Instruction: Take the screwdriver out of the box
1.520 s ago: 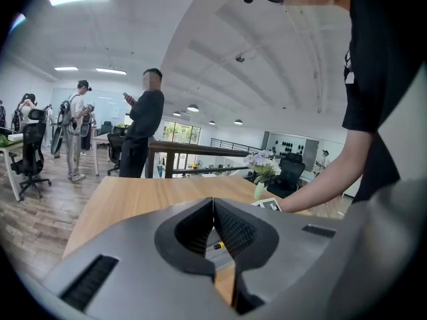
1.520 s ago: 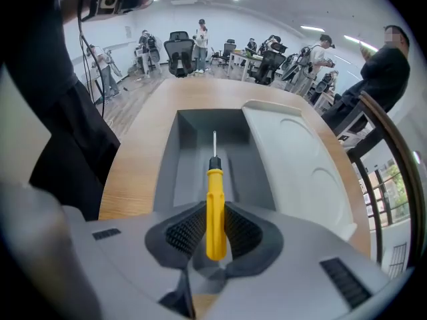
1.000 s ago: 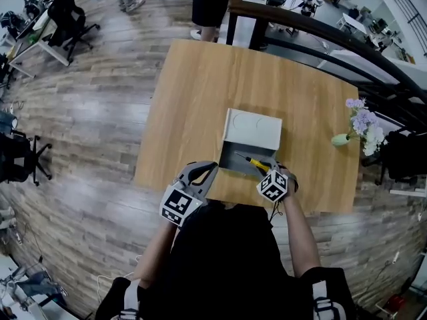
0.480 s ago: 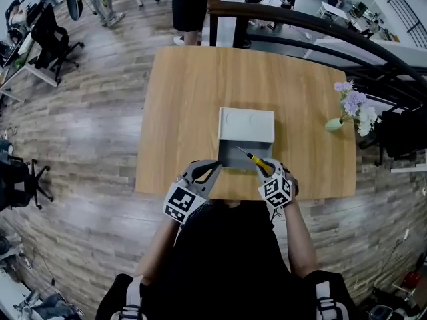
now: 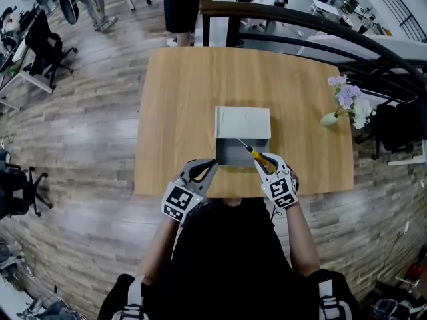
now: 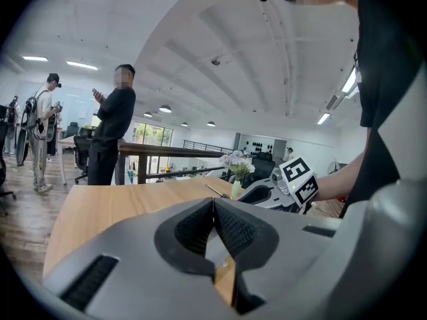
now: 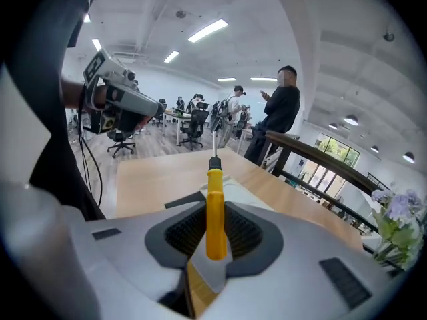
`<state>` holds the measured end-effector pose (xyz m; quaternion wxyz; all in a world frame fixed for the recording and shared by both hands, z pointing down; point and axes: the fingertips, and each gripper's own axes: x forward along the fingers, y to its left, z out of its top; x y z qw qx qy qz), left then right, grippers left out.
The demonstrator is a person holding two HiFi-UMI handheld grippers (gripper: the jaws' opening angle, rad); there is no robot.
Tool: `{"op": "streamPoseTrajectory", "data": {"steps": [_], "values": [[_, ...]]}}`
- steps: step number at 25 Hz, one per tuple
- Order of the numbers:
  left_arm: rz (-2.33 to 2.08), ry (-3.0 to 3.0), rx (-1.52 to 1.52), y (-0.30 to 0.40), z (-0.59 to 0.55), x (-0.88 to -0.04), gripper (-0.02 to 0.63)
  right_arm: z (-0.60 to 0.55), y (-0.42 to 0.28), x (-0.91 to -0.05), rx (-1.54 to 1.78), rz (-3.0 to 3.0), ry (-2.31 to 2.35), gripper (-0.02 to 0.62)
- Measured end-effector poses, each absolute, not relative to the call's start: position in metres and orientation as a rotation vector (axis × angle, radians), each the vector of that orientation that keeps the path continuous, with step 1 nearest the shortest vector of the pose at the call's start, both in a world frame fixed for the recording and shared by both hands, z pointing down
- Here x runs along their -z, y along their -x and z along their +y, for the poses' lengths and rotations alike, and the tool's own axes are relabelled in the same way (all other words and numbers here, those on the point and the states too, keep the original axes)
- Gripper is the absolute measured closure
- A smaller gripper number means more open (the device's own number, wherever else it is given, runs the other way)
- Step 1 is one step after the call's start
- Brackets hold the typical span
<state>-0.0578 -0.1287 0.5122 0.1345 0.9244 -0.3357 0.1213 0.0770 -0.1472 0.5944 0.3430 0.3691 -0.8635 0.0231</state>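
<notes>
Pale wooden rectangular tabletop (image 5: 187, 99) carrying a boxy grey square box (image 5: 242, 124).
The right hand-held gripper (image 5: 265, 164) clamps the slim yellow-handled screwdriver (image 5: 257, 157), its shaft slanting over the box; the left hand-held gripper (image 5: 203, 167) is pinched shut, empty; a small vase of lilac flowers (image 5: 347, 105) stands well right.

1. Bench (image 5: 180, 105): light wood with visible grain, matt finish.
2. Box (image 5: 243, 121): pale grey, smooth and matt, plastic-like.
3. Screwdriver (image 7: 214, 185): glossy yellow plastic handle; thin bare-metal shaft.
4. Right gripper (image 7: 215, 222) and left gripper (image 6: 213, 209): smooth, matt grey plastic shells; fingers (image 7: 187, 235) lined with dark ribbed pads.
5. Floor (image 5: 87, 132): wood planks in mixed grey-brown, with a faint sheen.
</notes>
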Motion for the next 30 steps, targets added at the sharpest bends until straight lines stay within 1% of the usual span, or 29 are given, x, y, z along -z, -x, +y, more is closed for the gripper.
{"op": "streamPoseTrajectory", "data": {"steps": [8, 18, 24, 30], "values": [[-0.962, -2.691, -0.343, 0.050, -0.124, -0.512, 0.583, -0.151, -0.065, -0.550, -0.116, -2.397, -1.036, 0.502], [-0.953, -2.698, -0.353, 0.051, -0.118, -0.513, 0.584, -0.139, -0.057, -0.521, -0.117, -2.489, -1.044, 0.502], [-0.933, -2.705, -0.358, 0.045, -0.112, -0.514, 0.583, -0.129, -0.047, -0.504, -0.087, -2.523, -1.028, 0.502], [-0.925, -2.707, -0.368, 0.047, -0.110, -0.518, 0.583, -0.124, -0.039, -0.488, 0.015, -2.550, -0.993, 0.502]]}}
